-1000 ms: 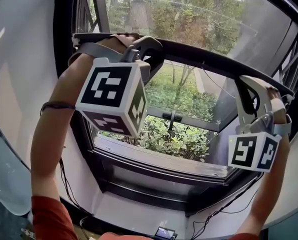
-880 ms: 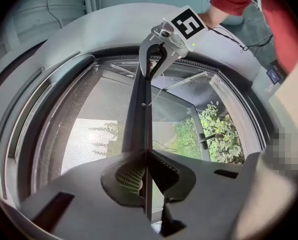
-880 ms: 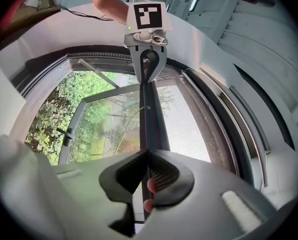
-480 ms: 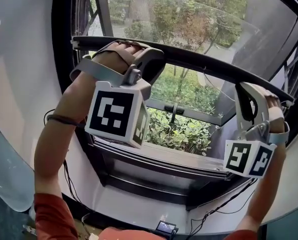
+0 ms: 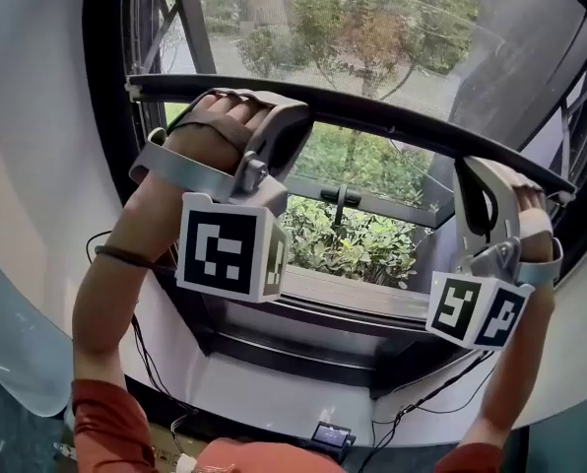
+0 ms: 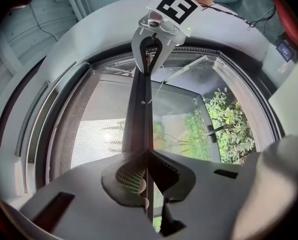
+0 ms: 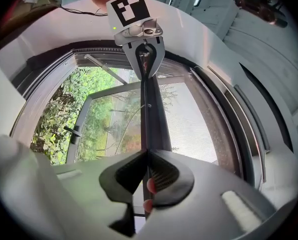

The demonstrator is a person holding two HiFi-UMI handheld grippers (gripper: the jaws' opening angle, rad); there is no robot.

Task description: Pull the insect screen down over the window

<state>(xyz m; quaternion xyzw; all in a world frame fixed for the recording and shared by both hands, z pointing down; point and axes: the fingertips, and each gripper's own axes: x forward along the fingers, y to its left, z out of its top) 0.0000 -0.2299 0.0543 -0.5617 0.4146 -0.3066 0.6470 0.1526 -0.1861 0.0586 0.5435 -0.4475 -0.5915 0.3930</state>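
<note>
The grey mesh insect screen (image 5: 372, 37) covers the upper part of the opening. Its stiff dark pull bar (image 5: 372, 116) runs across the window from far left to near right, well above the dark lower sill (image 5: 353, 304), so most of the pull is judged yet to come. The left gripper (image 5: 292, 116) is clamped on the bar close to its left end. Its jaws have just been closing further, and the left gripper view shows the bar's thin edge pinched between the ribbed pads. The right gripper (image 5: 476, 166) is clamped on the bar near its right end, and its own view shows the pads pressed onto that same edge. To do the step well, both hands should descend together at one pace so the bar stays square in the black window frame (image 5: 111, 166). A lead on either side would probably jam the ends in their side tracks. The pull is best aimed straight down along the frame, not toward the person, since the grip is only on a narrow lip and could slip off. The green shrubs (image 5: 353, 244) outside show how much opening is left uncovered.
</note>
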